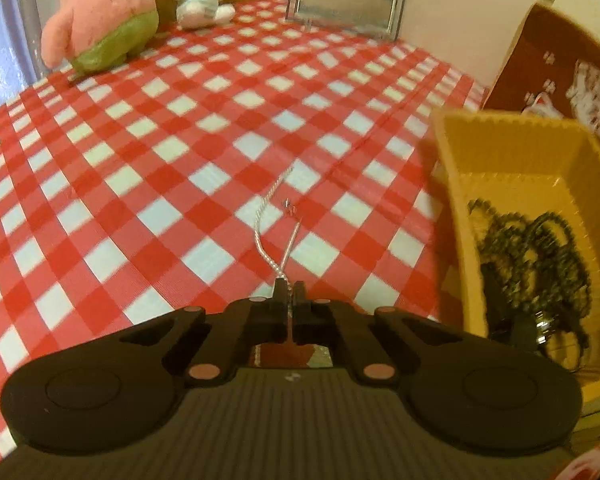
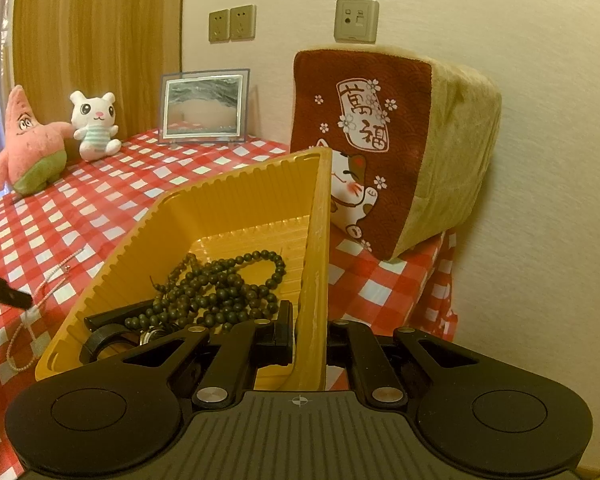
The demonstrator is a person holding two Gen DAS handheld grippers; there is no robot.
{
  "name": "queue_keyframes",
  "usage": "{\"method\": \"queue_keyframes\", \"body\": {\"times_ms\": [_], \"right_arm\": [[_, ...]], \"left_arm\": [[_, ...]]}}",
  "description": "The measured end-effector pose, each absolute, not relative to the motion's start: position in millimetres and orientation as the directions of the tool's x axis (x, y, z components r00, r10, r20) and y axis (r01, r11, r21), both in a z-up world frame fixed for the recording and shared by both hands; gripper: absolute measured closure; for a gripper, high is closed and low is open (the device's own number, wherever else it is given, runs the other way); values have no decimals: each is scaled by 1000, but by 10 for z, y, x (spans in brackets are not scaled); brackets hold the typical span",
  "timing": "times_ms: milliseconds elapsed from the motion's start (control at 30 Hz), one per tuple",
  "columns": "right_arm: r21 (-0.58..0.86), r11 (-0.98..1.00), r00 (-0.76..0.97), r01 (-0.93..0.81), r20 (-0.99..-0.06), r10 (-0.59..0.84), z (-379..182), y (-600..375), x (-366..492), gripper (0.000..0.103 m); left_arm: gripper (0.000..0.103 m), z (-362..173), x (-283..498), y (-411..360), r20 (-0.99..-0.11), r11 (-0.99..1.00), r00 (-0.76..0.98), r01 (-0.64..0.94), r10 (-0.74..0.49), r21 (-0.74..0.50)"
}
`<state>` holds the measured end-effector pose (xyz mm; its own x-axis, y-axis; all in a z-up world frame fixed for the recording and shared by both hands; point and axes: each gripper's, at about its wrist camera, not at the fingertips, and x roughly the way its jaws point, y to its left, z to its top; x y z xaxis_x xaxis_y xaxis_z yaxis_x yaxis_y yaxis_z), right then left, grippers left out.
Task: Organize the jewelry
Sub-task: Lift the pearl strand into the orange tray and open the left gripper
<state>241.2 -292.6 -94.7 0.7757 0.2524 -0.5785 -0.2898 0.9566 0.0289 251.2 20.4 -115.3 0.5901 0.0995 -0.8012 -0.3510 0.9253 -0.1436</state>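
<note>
Here, from my left wrist, my left gripper (image 1: 289,294) was pinched shut on the pearl chain (image 1: 274,216), which trailed straight ahead over the checked tablecloth (image 1: 140,152); the yellow tray (image 1: 512,160) sat to its right. From my right wrist, my right gripper (image 2: 309,328) clamped the tray's wall, tilting it, with dark beads (image 2: 220,284) inside.

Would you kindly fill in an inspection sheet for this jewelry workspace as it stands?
Surface: table under a red-and-white checked cloth.
Job's things: pale chain lying on the cloth; dark bead strands in the yellow tray.
Clutter: pink plush, white plush, picture frame, cat cushion.
Grippers: left gripper shut on the chain; right gripper shut on the tray's wall.
Cables: nothing seen.
Surroundings: wall sockets, wooden panel.
</note>
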Motion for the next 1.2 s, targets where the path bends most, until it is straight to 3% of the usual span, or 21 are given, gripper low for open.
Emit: {"method": "queue_keyframes", "body": {"times_ms": [600,1200], "right_arm": [[26,954,778,-298,-572,259,-925,-2877,2435,96],[35,951,784,-308,-557,275,-904,-2869,2436,96]], "left_arm": [[102,428,2252,419,-561,952,826,-208,49,-223],[102,1102,2419,-295,-414,961,893,63,-176,-271]]}}
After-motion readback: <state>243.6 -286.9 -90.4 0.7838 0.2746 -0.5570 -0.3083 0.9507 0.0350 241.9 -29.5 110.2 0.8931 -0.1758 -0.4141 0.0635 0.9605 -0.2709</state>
